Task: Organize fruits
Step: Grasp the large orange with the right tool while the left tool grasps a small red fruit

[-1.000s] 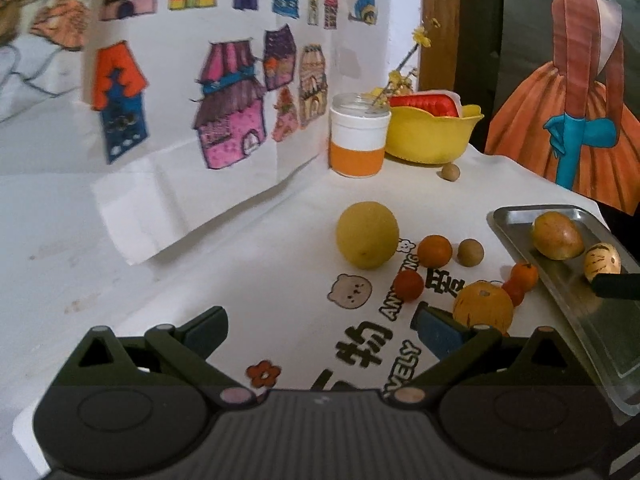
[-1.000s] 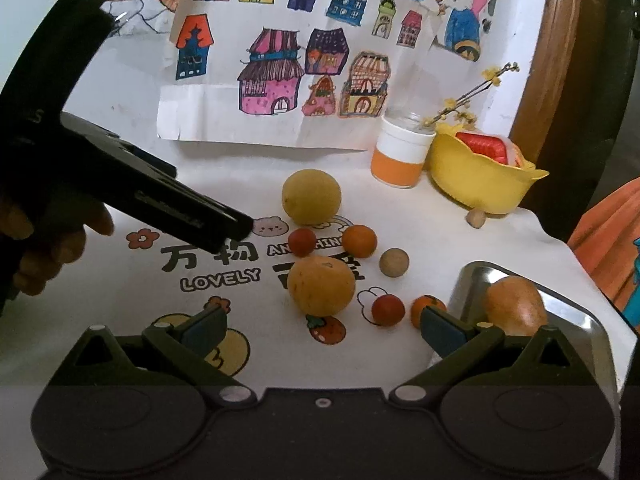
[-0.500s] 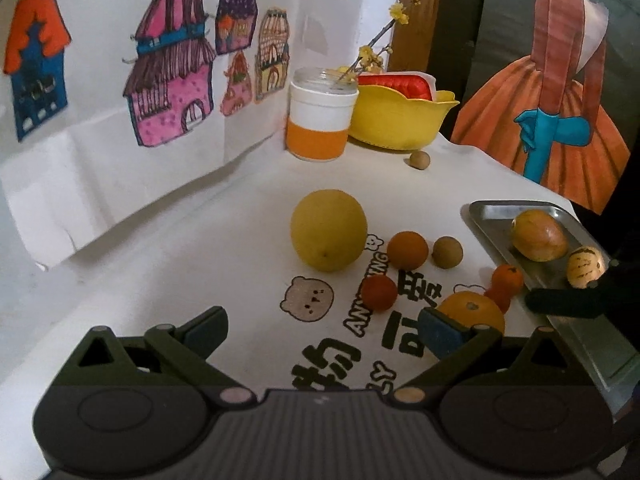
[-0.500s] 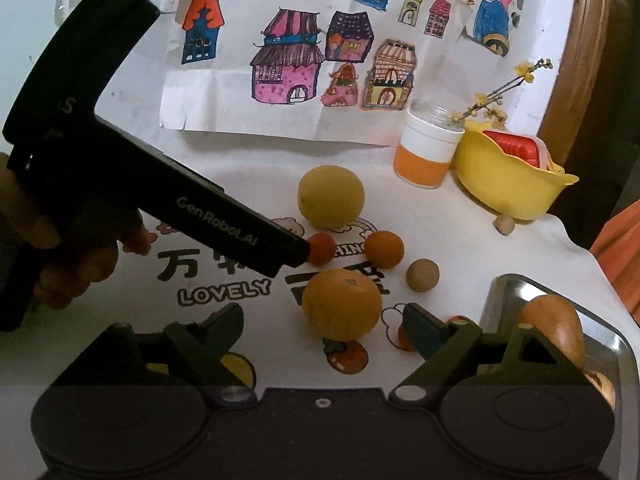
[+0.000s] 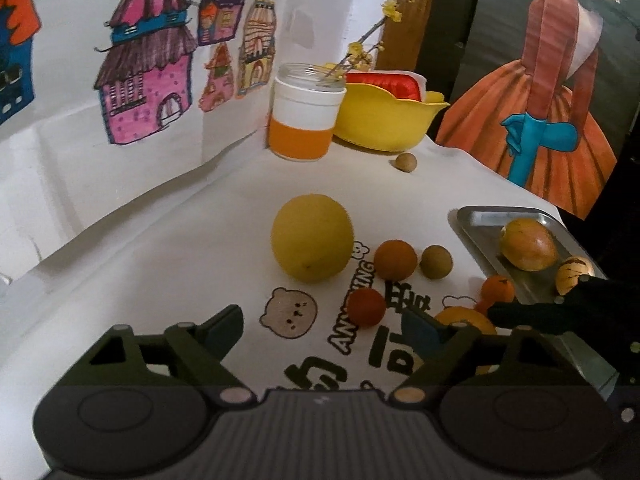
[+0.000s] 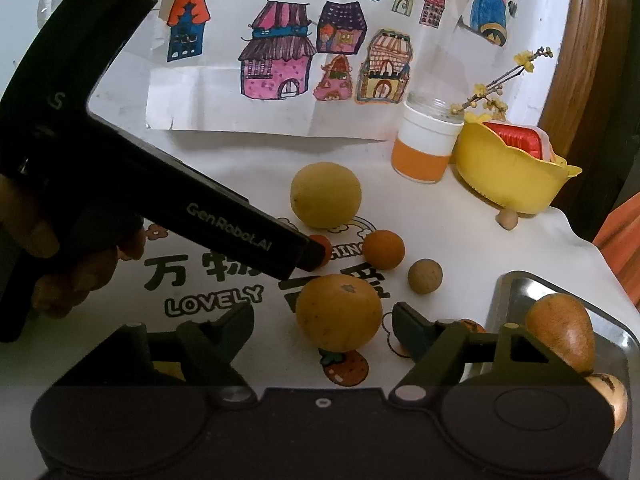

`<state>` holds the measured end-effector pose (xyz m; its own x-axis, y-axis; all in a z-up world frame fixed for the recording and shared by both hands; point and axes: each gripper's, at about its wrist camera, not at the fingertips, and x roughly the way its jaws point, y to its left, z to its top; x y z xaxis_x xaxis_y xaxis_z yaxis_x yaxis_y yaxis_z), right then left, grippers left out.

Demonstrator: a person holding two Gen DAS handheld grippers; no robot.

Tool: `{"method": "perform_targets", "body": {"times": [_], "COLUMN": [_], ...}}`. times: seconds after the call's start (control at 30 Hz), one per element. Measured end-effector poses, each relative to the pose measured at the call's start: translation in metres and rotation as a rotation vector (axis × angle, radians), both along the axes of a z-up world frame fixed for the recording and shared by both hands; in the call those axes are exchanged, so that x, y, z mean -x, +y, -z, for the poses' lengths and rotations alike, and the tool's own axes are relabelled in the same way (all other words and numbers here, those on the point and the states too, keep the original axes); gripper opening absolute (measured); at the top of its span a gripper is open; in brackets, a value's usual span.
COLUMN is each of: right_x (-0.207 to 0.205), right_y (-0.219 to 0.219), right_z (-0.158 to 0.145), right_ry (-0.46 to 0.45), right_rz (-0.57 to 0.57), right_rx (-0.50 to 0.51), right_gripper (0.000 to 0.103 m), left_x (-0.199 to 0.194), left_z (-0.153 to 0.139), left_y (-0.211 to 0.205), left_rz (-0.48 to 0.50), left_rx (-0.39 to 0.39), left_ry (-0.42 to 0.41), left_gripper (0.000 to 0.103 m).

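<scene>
So both grippers are angled down at the tabletop [image 6: 240, 160]. In the right wrist view the left gripper [image 6: 316, 254] cuts in from the upper left of the frame as a long black bar, with the person's hand [image 6: 60, 264] wrapped around its handle at the left edge. Its tip sits right at a small red fruit [image 6: 323, 247] in the middle of the frame. From its own camera the left gripper's jaws have just been closing but are still apart, and the red fruit lies between them, nearer the right one, not pinched.

The right gripper [image 6: 322, 322] has its jaws apart too, also just been closing in. A big orange [image 6: 339, 316], dull orange with dark specks and a stem scar on top, sits between them at lower centre. The pads don't seem to be pressing on it.

Above that there's a large yellow round fruit [image 6: 325, 194], a smaller orange one [image 6: 383, 249] and a little brown ball [image 6: 425, 276]. At the lower right a metal tray [image 6: 516, 284] already holds a brownish pear-shaped fruit [image 6: 560, 330].
</scene>
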<state>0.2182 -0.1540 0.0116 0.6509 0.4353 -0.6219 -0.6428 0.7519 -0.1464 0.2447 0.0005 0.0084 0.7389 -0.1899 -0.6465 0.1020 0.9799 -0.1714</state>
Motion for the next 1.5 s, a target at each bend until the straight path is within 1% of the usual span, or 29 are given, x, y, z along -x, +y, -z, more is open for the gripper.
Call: {"method": "perform_targets", "body": {"times": [0.23,0.37,0.5,0.67,0.87,1.0,1.03,1.1,1.17,1.37,1.5], "right_x": [-0.005,-0.008,-0.009,-0.010,-0.013,-0.013,-0.013,-0.013,-0.013,-0.010,-0.006], "right_y": [0.001,0.001,0.001,0.001,0.002,0.003,0.003,0.002,0.002,0.001,-0.003], "right_z": [0.003,0.004,0.004,0.003,0.003,0.003,0.003,0.003,0.003,0.001,-0.001], "right_ry": [0.014,0.023,0.022,0.026,0.040,0.035,0.033,0.033,0.034,0.031,0.042], "right_rz": [0.008,0.010,0.010,0.020,0.020,0.023,0.028,0.035,0.038,0.045,0.055], "right_rx": [-0.009,-0.014,-0.018,-0.017,-0.013,-0.012,-0.011,-0.013,-0.016,-0.019,-0.035], "right_gripper": [0.070,0.063,0.061,0.057,0.057,0.056,0.054,0.050,0.050,0.049,0.049], "left_x": [-0.006,-0.009,-0.012,-0.017,-0.019,-0.019,-0.019,-0.020,-0.019,-0.017,-0.014], "left_z": [0.002,0.004,0.004,0.004,0.005,0.005,0.005,0.005,0.006,0.007,0.006], "left_y": [-0.004,-0.006,-0.006,-0.008,-0.010,-0.012,-0.012,-0.014,-0.014,-0.017,-0.018], "left_rz": [0.028,0.039,0.049,0.054,0.054,0.056,0.058,0.061,0.060,0.070,0.059], "left_rx": [0.009,0.014,0.013,0.016,0.015,0.010,0.008,0.006,0.008,0.018,0.019], "left_ry": [0.007,0.013,0.011,0.014,0.016,0.013,0.012,0.011,0.010,0.009,0.008], "left_gripper": [0.078,0.071,0.065,0.060,0.052,0.051,0.050,0.043,0.040,0.025,0.023]}}
